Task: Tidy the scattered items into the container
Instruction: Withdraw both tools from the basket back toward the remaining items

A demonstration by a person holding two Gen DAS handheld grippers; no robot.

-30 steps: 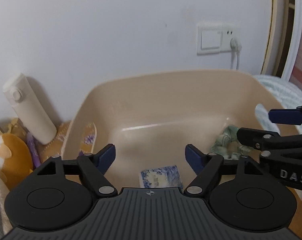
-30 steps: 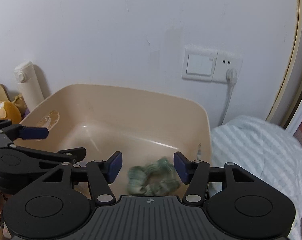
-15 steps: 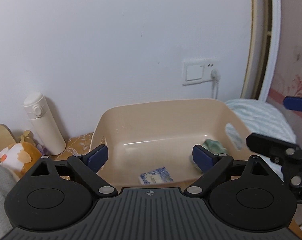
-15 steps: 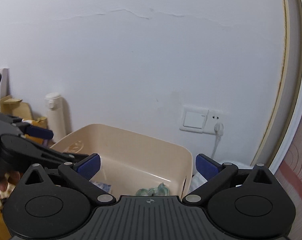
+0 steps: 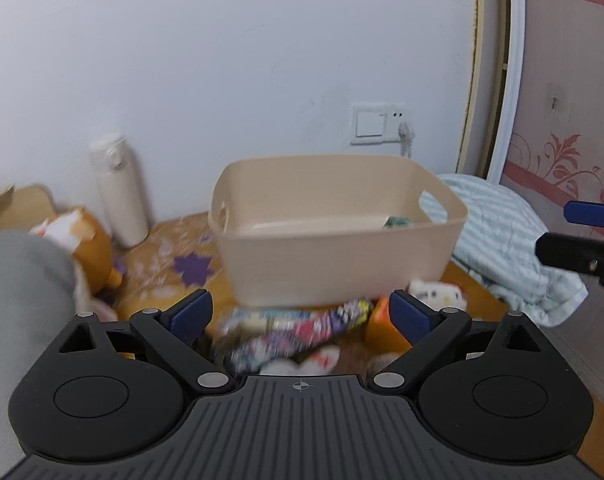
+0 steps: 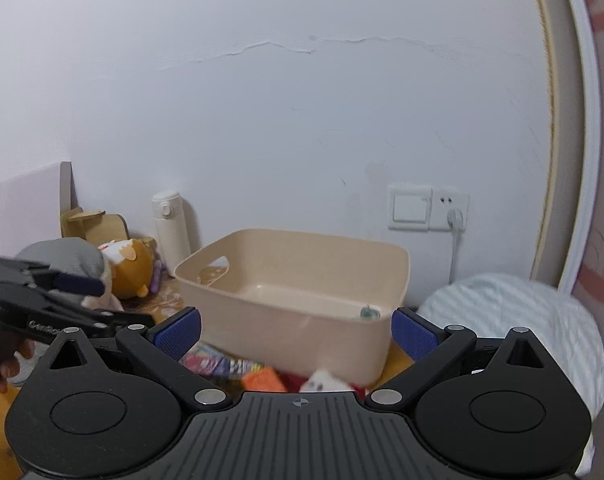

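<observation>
White wall and patterned orange tabletop [image 5: 170,256] seen from the left wrist: left gripper [image 5: 300,314] spread wide, empty, above a blurred colourful snack packet [image 5: 298,328] lying just before the beige container [image 5: 342,248]; likely light, crinkly, slippery, so best pinched across the flat middle. From the right wrist: right gripper [image 6: 296,330] equally agape, holding nothing, over an orange soft item [image 6: 262,380] and a white plush [image 6: 322,382] beside the container [image 6: 294,320]; probably soft, squashable, forgiving anywhere.
</observation>
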